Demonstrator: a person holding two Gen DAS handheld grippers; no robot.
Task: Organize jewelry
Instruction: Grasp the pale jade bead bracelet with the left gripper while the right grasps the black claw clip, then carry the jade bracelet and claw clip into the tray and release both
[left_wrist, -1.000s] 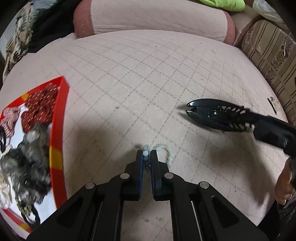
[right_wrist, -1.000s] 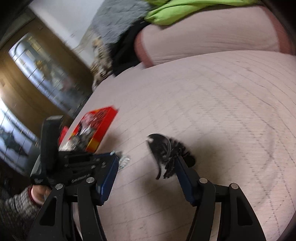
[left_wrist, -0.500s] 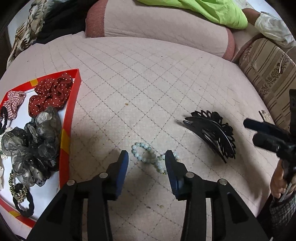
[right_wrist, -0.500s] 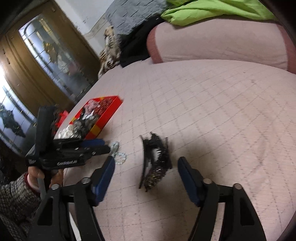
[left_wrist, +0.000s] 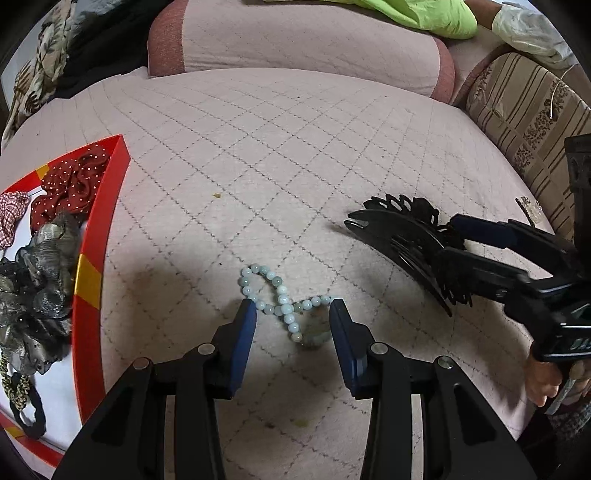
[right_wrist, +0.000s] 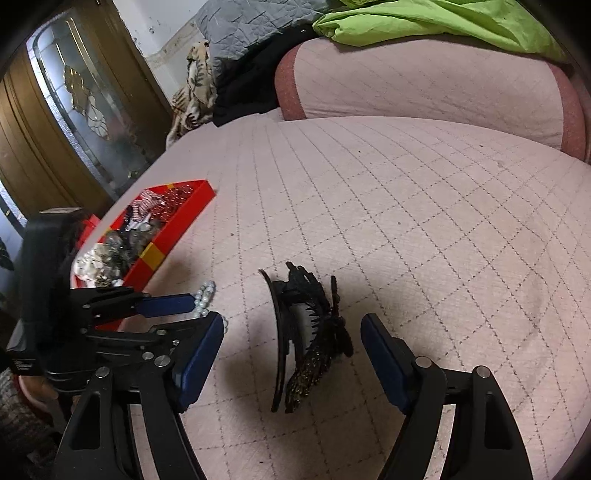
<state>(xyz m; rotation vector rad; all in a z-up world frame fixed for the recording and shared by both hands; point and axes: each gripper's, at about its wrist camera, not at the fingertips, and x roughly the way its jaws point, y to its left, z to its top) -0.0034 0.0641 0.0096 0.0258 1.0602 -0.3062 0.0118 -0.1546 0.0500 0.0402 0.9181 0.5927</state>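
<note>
A red tray (left_wrist: 96, 254) is sitting at the left, already holding scrunchies, likely the sorting place. Just right of it, the left tool (left_wrist: 291, 314) is hovering wide over a bead bracelet (left_wrist: 282, 302) lying looped on the bed (left_wrist: 295, 155), seemingly straddling it for a grasp. Farther right, the right tool (right_wrist: 291, 332) is gaping wide around a black hair clip (right_wrist: 306, 339) resting on the bed.

Black hair claw (right_wrist: 310, 339) between parted gripper (right_wrist: 291, 332) fingers

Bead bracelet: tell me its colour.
Pale blue-green, a few beads darker green; the bracelet shows best in the left wrist view.
</note>
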